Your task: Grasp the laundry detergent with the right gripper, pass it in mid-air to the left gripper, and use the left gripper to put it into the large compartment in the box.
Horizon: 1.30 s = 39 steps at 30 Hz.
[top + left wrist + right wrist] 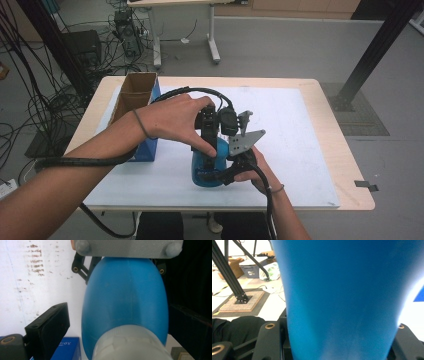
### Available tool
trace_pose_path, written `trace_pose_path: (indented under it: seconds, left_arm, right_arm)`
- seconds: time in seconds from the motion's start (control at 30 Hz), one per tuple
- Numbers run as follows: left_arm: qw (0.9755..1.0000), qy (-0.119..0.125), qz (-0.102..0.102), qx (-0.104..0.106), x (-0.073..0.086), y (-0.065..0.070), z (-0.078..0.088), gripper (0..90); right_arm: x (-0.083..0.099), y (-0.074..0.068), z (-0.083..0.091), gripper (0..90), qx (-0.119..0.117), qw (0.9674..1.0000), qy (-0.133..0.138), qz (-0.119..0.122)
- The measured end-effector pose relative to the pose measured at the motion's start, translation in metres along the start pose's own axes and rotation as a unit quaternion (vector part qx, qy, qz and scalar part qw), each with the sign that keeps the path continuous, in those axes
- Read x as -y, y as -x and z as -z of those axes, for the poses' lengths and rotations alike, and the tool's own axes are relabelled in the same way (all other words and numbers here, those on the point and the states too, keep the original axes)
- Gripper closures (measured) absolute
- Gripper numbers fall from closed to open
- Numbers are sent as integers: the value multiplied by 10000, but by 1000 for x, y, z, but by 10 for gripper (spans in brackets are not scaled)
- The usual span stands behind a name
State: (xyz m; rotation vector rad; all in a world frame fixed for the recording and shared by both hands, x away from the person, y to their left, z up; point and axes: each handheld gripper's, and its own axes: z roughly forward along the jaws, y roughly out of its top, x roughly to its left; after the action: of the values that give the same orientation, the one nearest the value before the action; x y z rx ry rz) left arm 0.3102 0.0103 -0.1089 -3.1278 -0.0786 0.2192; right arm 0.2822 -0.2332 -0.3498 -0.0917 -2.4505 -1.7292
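Note:
A blue bottle [204, 172] stands on the white mat near the table's front edge. My right gripper [220, 172] comes in from the right and is shut on the bottle's body; in the right gripper view the blue bottle wall [342, 295] sits between the two black jaws of the right gripper [337, 340]. My left gripper [210, 147] points down over the bottle's top. In the left gripper view the bottle [125, 297] and its white cap [130, 345] lie between the jaws of the left gripper [117, 315]. The left pad [50, 325] stands apart from the cap.
An open cardboard box with blue sides [137, 100] stands at the mat's left, close to my left forearm. The white mat [295, 130] covers most of the wooden table [345, 165]. A black frame post [375, 50] rises beyond the right far corner.

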Motion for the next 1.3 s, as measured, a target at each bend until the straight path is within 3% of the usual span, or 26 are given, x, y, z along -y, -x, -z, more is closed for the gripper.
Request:
trace_pose_path:
  seconds: [0.9,1.3]
  left_arm:
    - [9999,2,-48,120,1,-3,0,370]
    - [9999,77,-45,109,3,-3,1,377]
  right_arm:
    - [-4,-1,1,427,-18,10000,-13,30]
    - [-4,0,2,427,-5,10000,8,30]
